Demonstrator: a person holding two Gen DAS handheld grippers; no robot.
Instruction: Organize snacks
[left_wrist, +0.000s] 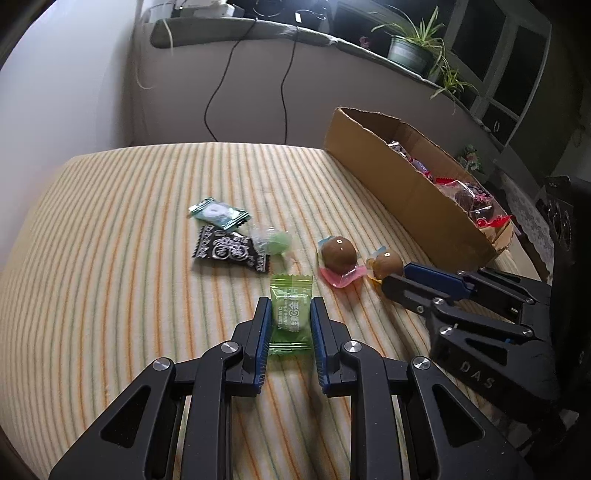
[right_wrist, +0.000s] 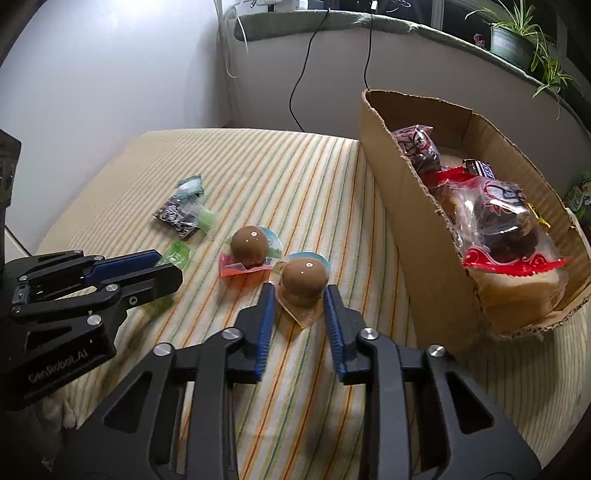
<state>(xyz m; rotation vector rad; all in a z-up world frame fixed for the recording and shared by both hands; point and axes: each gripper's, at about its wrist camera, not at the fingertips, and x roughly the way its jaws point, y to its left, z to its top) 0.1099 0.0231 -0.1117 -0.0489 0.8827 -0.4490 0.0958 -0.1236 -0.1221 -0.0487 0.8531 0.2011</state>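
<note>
Home rm: striped tablecloth (left_wrist: 129, 221), potted spider plant (left_wrist: 412, 46) on windowsill, cables (left_wrist: 221, 81) down wall.

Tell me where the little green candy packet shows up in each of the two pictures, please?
Left wrist view: the green candy packet lies low in the middle, between the left gripper's fingers.
Right wrist view: only a corner of the packet shows at the left, past the left gripper's tips.
Shared landmark: the cardboard box of snacks, on the right in both.
</note>
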